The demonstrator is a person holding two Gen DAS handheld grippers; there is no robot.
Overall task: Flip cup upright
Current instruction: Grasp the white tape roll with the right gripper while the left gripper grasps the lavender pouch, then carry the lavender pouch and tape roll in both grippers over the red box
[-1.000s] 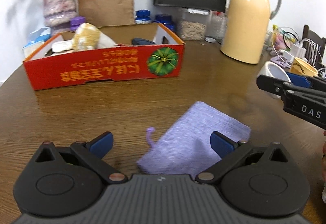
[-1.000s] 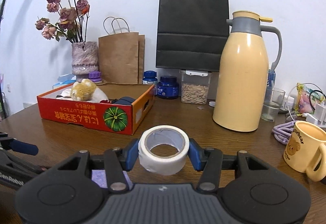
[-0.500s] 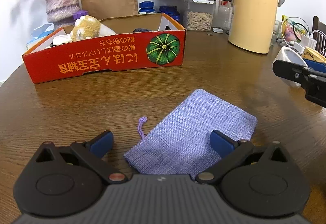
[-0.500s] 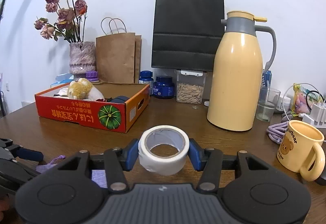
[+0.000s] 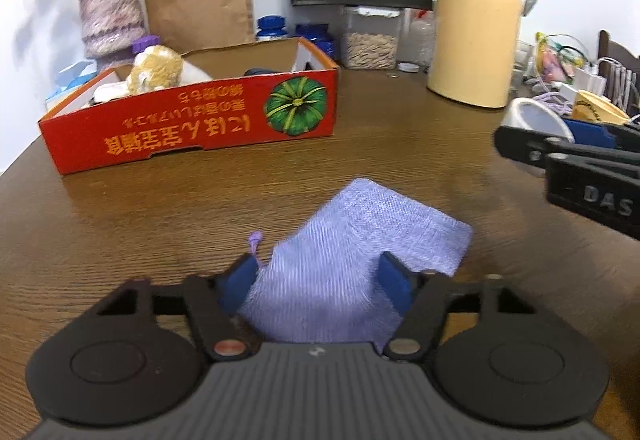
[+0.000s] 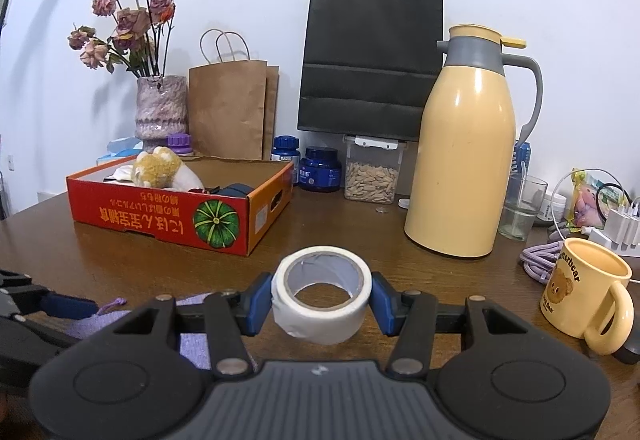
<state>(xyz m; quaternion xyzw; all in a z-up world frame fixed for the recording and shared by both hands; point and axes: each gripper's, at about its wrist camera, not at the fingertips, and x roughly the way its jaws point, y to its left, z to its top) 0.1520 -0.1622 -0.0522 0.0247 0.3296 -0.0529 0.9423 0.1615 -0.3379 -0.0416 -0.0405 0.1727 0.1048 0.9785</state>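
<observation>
A yellow bear-print mug (image 6: 584, 296) stands upright, mouth up, on the wooden table at the right; its rim also shows in the left wrist view (image 5: 596, 112). My right gripper (image 6: 320, 302) is shut on a white tape roll (image 6: 320, 322), held above the table left of the mug. A purple cloth pouch (image 5: 360, 240) lies between the pads of my left gripper (image 5: 318, 282). Its jaws are closing, and the pads press on the pouch's bunched near end. The right gripper's finger (image 5: 560, 156) and the tape roll (image 5: 532, 116) show at the right edge there.
A red cardboard box (image 6: 160, 216) with a plush toy sits at the back left. A tall yellow thermos (image 6: 460, 160), a glass (image 6: 520, 208), jars, paper bags and a vase stand along the back. Cables and chargers (image 6: 624, 224) crowd the right edge.
The left gripper's jaws have come in from wide open onto the pouch, whose near end is now bunched and whose far end has lifted. The right gripper still holds the tape roll.
</observation>
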